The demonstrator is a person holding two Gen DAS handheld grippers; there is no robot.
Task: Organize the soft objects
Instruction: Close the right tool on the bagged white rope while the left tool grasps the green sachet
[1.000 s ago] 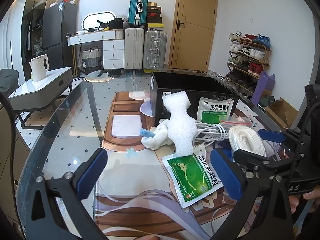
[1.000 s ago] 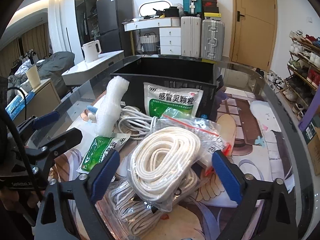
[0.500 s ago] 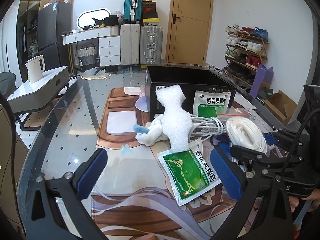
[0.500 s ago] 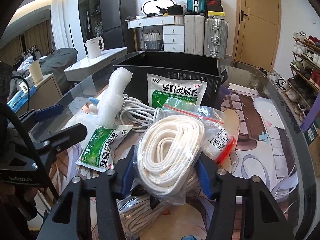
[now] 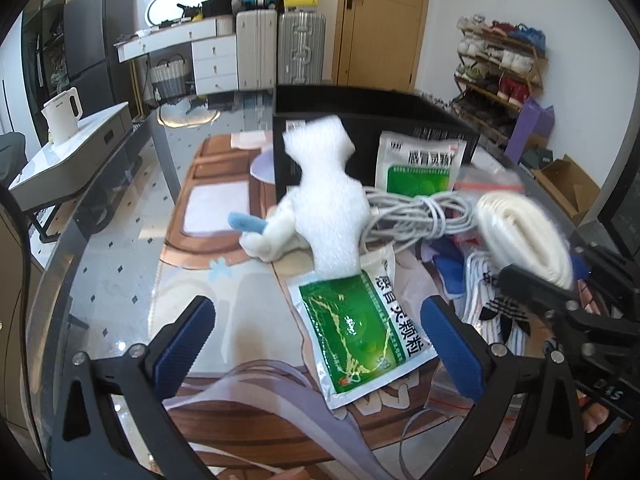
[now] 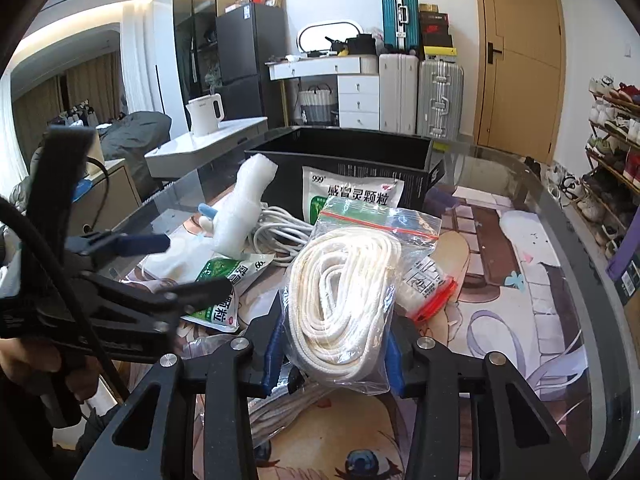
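My right gripper (image 6: 332,354) is shut on a clear zip bag of coiled white rope (image 6: 344,292) and holds it above the table; the bag also shows in the left wrist view (image 5: 524,236). My left gripper (image 5: 320,340) is open and empty, above a green medicine sachet (image 5: 360,332). Behind it lie a white foam piece (image 5: 328,208), a small white plush toy with a blue part (image 5: 268,236), a coiled grey cable (image 5: 416,216) and a second sachet (image 5: 420,168) leaning on a black box (image 5: 360,108).
A second bag of rope (image 6: 288,408) lies under the right gripper. Striped cloth (image 5: 492,304) lies at the right. The glass table edge (image 5: 64,240) curves along the left. The open black box (image 6: 344,152) stands at the back.
My right gripper has closed on the bag of rope and lifted it. My left gripper has moved forward, closer to the green sachet.
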